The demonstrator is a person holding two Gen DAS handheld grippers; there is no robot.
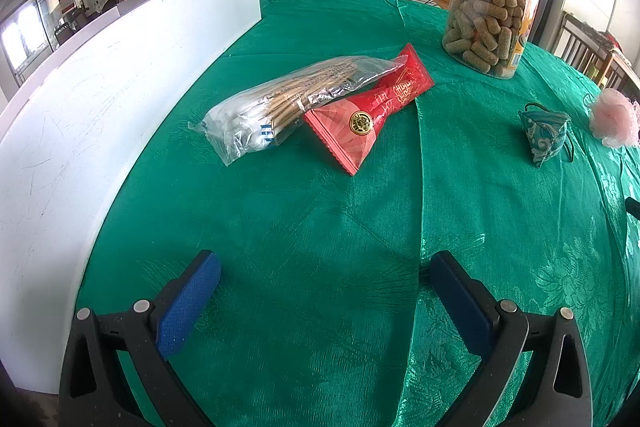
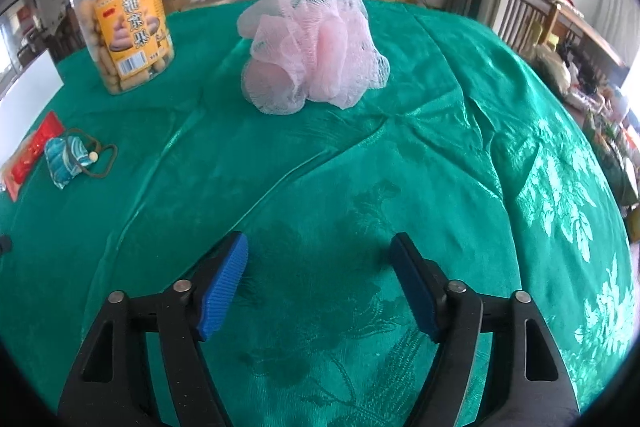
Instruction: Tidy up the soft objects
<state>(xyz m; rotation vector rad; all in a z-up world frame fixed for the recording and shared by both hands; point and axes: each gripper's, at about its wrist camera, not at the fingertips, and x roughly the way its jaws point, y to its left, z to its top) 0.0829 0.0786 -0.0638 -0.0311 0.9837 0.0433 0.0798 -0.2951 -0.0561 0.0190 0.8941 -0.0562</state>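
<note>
Both grippers hover empty over the green brocade tabletop (image 2: pixel 460 155): the right gripper (image 2: pixel 320 283) and left gripper (image 1: pixel 324 299) each spread wide. The likely step is taking the pink mesh pouf (image 2: pixel 316 47), straight ahead of the right gripper; pinch deep into its airy folds. Leftward lie a small blue fabric pouch (image 2: pixel 64 155), a crinkly red packet (image 1: pixel 372 111), and a clear bag of sticks (image 1: pixel 288 107). Beyond stands a rigid plastic jar (image 2: pixel 124 23).

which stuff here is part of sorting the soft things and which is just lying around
For the job:
pink mesh bath pouf
teal fabric pouch

Just lying about:
snack jar
red packet
clear bag of sticks
white board
</note>
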